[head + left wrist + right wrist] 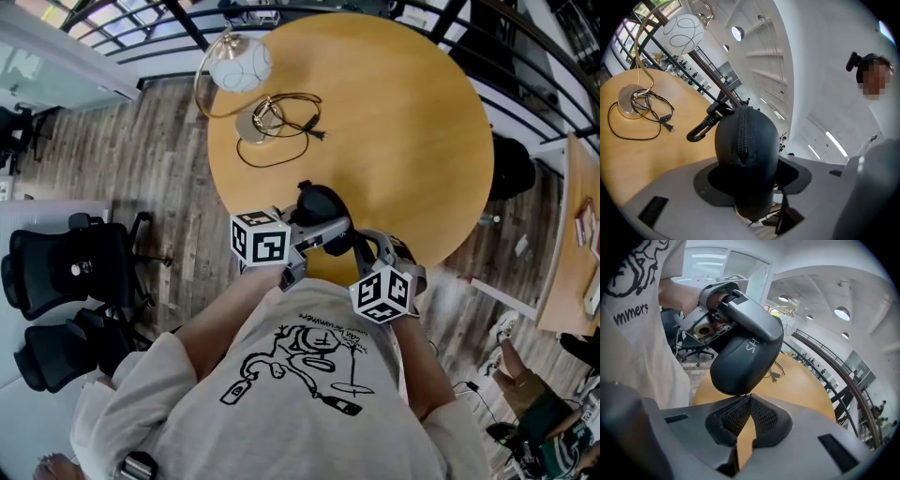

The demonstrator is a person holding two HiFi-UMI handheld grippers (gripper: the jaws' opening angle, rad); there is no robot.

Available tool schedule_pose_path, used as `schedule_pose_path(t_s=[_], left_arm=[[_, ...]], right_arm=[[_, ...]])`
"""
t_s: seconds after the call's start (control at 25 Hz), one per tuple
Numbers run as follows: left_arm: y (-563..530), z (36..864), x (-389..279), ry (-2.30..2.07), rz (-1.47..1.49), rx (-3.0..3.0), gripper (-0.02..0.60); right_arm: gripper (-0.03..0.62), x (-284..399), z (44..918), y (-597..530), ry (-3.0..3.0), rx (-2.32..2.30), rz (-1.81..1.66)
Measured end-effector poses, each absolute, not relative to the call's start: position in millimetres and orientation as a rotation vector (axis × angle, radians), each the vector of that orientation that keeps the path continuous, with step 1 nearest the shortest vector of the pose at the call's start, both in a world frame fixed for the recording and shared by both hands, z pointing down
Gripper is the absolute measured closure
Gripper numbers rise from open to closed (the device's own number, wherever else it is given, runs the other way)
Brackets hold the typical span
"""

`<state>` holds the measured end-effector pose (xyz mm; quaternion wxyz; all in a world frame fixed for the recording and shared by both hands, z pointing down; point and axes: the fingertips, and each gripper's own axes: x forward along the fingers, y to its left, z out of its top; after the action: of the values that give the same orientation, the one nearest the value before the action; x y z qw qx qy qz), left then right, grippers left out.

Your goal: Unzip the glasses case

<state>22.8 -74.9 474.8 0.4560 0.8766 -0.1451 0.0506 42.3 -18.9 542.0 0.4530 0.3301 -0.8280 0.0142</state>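
Clamped between my left gripper's [749,180] jaws, the glasses case [745,140] is held off the surface, just above the tabletop's [394,122] near edge, by my chest. Its zip [742,136] looks shut along all the seam I can see, so nothing is undone yet. My right gripper [749,397] is clenched tight, tips touching the case's lower end; whether they pinch the zip pull I cannot tell. Drawing that pull round remains, I judge. Beyond, a carabiner clip [701,129]; a lamp [239,66] at the far edge
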Motion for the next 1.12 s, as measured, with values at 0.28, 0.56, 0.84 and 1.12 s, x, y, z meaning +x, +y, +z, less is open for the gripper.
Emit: schedule_pose_path(t_s=[0.28, 0.56, 0.84, 1.12], left_arm=[[-60.5, 478.6, 29.1, -0.275, 0.203, 2.197, 0.344], [-45.7, 487.3, 30.6, -0.216, 0.290, 2.222, 0.344], [-25.9, 507.3, 37.1, -0.127, 0.410, 2.248, 0.344], [-1.3, 535.4, 40.0, -0.024, 0.608, 2.288, 0.344]], right_arm=[[0.574, 44.2, 538.0, -21.3, -1.984, 0.748, -0.144], [0.574, 40.1, 534.6, -24.7, -1.956, 0.706, -0.231], [0.574, 40.4, 534.1, -31.4, -1.934, 0.668, -0.286], [0.574, 39.5, 534.5, -38.3, -1.898, 0.612, -0.366]])
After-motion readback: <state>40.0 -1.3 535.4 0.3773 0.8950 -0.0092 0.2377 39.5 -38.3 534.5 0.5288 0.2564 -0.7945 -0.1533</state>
